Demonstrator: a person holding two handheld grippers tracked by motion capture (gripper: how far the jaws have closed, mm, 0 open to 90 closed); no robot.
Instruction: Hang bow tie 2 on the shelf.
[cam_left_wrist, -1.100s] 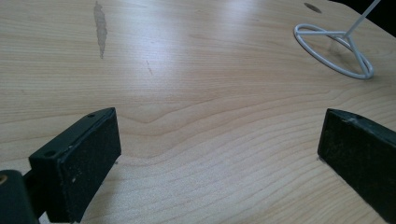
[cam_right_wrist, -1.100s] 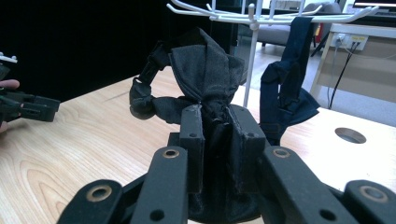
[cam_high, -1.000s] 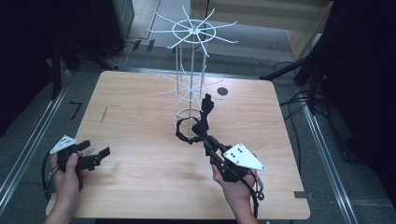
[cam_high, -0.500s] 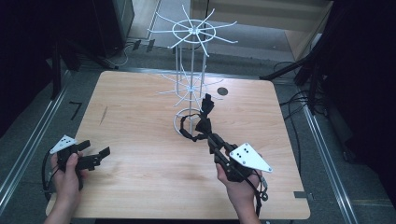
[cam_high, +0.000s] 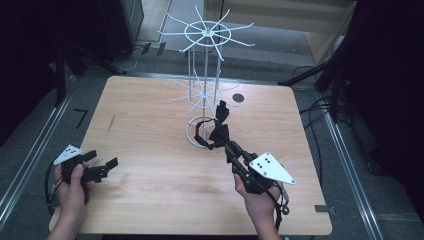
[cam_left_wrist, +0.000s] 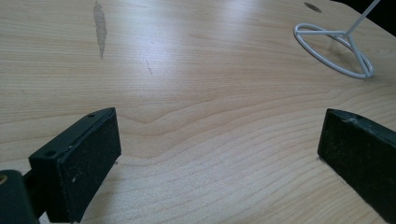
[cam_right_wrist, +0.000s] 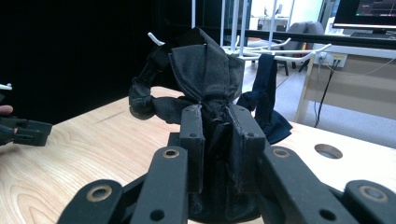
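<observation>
Centre frame, our right hand-held gripper (cam_high: 226, 145) clamps the black cloth (cam_high: 218, 131) beside the white rack (cam_high: 205, 75); lower left, our left hand-held gripper (cam_high: 105, 167) gapes empty over the counter (cam_high: 150, 130).

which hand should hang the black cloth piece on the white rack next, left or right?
Right. The right gripper is already shut on the black cloth piece, held up beside the white rack. The left gripper sits open and empty near the table's near-left edge, far from the rack.
</observation>
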